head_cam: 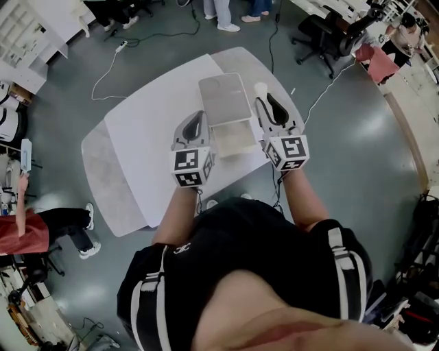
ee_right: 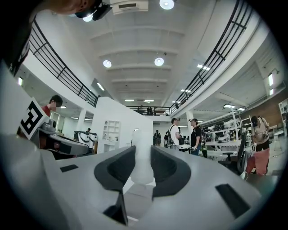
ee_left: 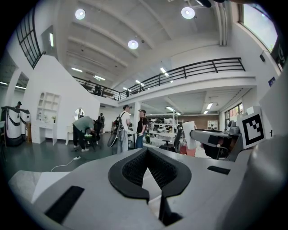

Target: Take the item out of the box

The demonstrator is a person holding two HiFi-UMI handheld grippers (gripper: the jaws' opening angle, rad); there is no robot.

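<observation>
An open pale box (head_cam: pixel 233 137) lies mid-table with its lid (head_cam: pixel 223 99) folded back away from me. My right gripper (head_cam: pixel 264 103) is just right of the box, shut on a white bottle-shaped item (head_cam: pixel 260 89) that sticks out past its tips. In the right gripper view the item (ee_right: pixel 141 152) stands upright between the dark pads (ee_right: pixel 164 168) of the right gripper (ee_right: pixel 142 168). My left gripper (head_cam: pixel 195 120) hovers at the box's left side. In the left gripper view the left gripper (ee_left: pixel 146 166) has its pad tips together and holds nothing. That view also shows the item (ee_left: pixel 189 134) to the right.
The box rests on a white table (head_cam: pixel 151 130) that overlaps a grey one (head_cam: pixel 103 178). Cables (head_cam: pixel 110 68) run over the floor. An office chair (head_cam: pixel 329 34) stands at the back right. People stand beyond the table (head_cam: pixel 219 14), and one in red is at the left (head_cam: pixel 27 230).
</observation>
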